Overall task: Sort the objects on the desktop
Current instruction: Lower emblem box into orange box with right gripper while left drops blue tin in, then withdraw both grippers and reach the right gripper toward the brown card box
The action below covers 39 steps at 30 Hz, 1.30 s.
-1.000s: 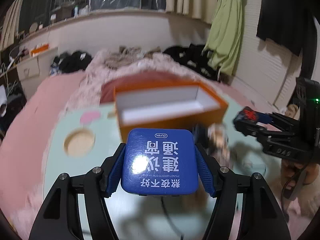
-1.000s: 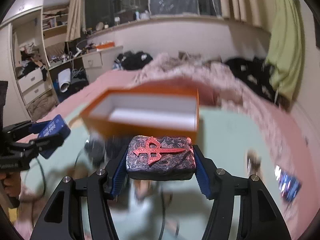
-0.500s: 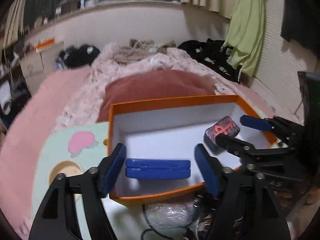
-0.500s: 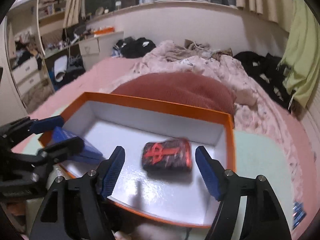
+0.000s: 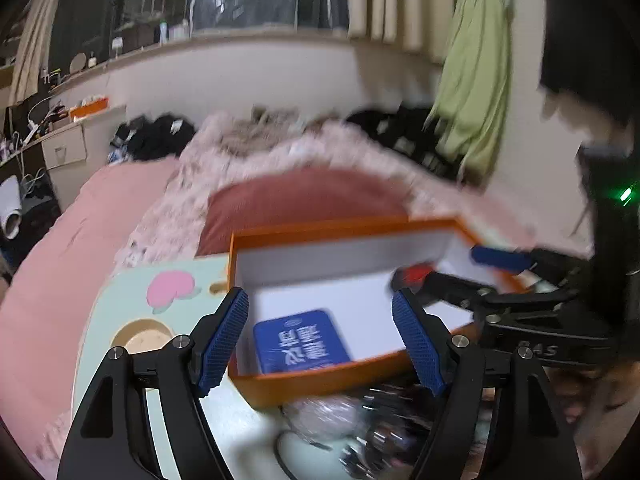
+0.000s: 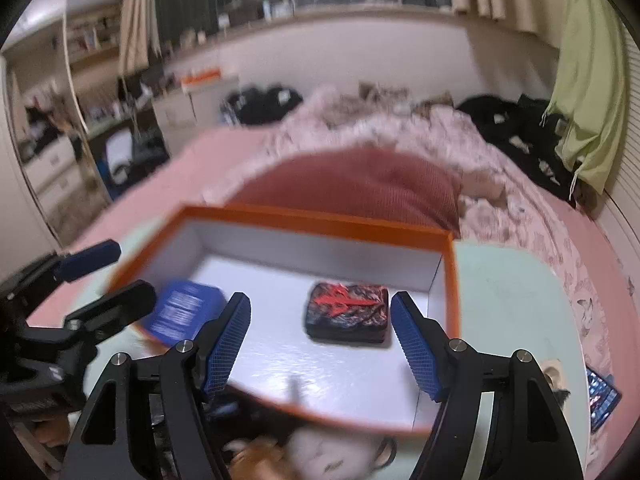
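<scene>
two things are in the box now

our left gripper (image 5: pixel 320 336) and right gripper (image 6: pixel 320 340) have jaws apart, holding nothing. the blue tin (image 5: pixel 302 340) and dark red-marked case (image 6: pixel 347 316) lie in the orange box (image 6: pixel 320 220). more clutter (image 5: pixel 360 428) waits on the desk (image 6: pixel 516 304).

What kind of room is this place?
Most likely a bedroom: a bed with a pink blanket lies behind the small table, clothes hang by the curtains, and shelves are cluttered.
</scene>
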{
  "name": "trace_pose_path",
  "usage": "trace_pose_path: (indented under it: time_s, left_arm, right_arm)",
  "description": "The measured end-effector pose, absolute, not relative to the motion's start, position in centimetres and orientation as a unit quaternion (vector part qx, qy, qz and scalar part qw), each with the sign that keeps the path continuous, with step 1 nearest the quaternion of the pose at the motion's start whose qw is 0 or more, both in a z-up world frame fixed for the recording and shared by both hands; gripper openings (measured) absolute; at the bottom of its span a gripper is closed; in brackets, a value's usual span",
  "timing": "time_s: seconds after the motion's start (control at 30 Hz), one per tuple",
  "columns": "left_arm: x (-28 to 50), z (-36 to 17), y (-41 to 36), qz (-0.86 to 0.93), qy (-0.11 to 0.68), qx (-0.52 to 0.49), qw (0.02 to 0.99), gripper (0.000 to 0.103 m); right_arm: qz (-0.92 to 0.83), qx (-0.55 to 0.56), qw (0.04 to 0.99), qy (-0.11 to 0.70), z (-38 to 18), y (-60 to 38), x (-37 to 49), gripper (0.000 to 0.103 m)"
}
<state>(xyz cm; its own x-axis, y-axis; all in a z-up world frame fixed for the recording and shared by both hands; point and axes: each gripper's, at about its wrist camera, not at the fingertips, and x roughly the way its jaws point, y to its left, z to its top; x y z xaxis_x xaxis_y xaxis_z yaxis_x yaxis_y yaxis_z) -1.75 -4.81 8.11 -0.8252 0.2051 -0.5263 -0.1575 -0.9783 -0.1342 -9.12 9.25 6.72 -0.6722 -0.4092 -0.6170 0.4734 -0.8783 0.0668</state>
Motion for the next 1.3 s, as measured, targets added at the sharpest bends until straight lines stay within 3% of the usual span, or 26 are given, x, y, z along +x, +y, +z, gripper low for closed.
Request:
trace_pose_path:
  time_s: [0.1, 0.33, 0.5, 0.6, 0.67, 1.3]
  left_arm:
    - [0.9, 9.0, -5.1, 0.952, -0.039, -0.286, 0.104, 0.083]
    - [7.0, 4.7, -4.9, 0.919, 0.001, -0.376, 0.116, 0.083]
    - [7.9, 1.4, -3.8, 0.898, 0.017, -0.423, 0.118, 0.083]
    - [7.4, 0.9, -3.5, 0.895, 0.021, -0.432, 0.106, 0.089]
    - [6.7, 0.7, -3.5, 0.892, 0.016, -0.442, 0.091, 0.103]
    - [7.2, 0.4, -3.7, 0.898, 0.011, -0.43, 0.085, 0.103]
  right_arm:
    - [-0.918, 0.303, 0.249, 0.053, 8.0, 10.2, -5.5, 0.078]
    - [-0.889, 0.35, 0.283, 0.083, 5.0, 12.9, 3.2, 0.081]
    - [-0.868, 0.407, 0.274, 0.078, 2.0, 14.4, 4.1, 0.081]
    - [-0.881, 0.392, 0.234, 0.126, 0.6, 14.0, 4.6, 0.095]
    - [-0.886, 0.383, 0.234, 0.119, 0.3, 14.0, 4.5, 0.103]
    - [-0.887, 0.378, 0.237, 0.118, -0.1, 14.1, 4.1, 0.103]
